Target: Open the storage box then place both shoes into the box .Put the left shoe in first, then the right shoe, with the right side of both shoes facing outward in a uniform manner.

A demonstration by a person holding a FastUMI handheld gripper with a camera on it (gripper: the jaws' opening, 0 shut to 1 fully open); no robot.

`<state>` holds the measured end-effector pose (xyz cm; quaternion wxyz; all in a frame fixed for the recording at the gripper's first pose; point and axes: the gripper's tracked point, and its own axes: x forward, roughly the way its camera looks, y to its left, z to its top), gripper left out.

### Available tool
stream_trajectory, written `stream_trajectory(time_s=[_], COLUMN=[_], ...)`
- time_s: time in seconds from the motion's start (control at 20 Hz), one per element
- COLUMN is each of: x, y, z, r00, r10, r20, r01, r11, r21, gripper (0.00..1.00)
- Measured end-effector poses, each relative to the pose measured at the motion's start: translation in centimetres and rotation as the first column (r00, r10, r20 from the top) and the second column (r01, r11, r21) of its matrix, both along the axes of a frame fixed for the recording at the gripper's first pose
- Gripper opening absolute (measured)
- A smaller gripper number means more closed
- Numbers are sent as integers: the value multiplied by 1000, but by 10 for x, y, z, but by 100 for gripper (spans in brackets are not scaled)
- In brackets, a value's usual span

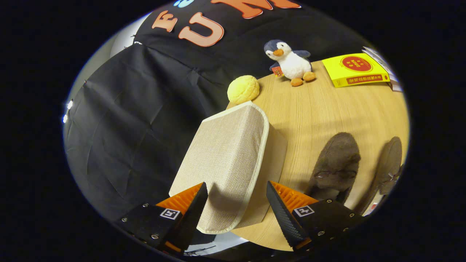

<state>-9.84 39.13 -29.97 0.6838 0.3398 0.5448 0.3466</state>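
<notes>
While the gripper (pixel 236 189) hangs over the near edge of the round, pale wooden table (pixel 327 109), its two fingers stand spread wide apart, pressing on nothing. Between them reaches the near, rounded edge of the beige woven-fabric storage box (pixel 229 160) with cream piping, whose lid is closed. Whether either finger touches the box's edge cannot be told. The box sits at the table's edge, running from the fingers away towards a bumpy yellow bun-shaped toy (pixel 243 89) that lies just beyond its far corner.

To the right of the box, apart from it, two dark brown fuzzy slippers lie side by side on the wood: the nearer slipper (pixel 336 162) just ahead of the right-hand finger, the other slipper (pixel 389 163) beyond it towards the table's rim. At the far side of the table a plush penguin (pixel 291 62) with a white belly and orange feet sits upright, and beside it lies a flat yellow carton (pixel 355 69) with a red round mark
</notes>
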Motion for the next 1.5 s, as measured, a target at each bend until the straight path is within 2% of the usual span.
stream_trajectory(time_s=[0.2, 0.35, 0.5, 0.7, 0.95, 1.0, 1.1, 1.3, 1.5], x=[-5, -5, -5, 7, 23, 26, 29, 38, 38], y=[20, 21, 16, 6, 19, 23, 36, 66, 109], z=[-1, 3, 20, 57, 122, 132, 150, 187, 216], r00=[995, 993, 991, 993, 998, 998, 999, 999, 999], r10=[0, 0, -13, -44, -56, -58, -47, -39, -1], r20=[-103, -120, -137, -112, -36, -17, -11, 6, 42], r01=[10, 15, 36, 68, 65, 61, 48, 34, -15], r11=[995, 992, 986, 972, 941, 941, 941, 930, 925], r21=[103, 123, 164, 226, 331, 332, 336, 366, 379], gripper=[97, 94, 79, 66, 51, 43, 33, 23, 17])
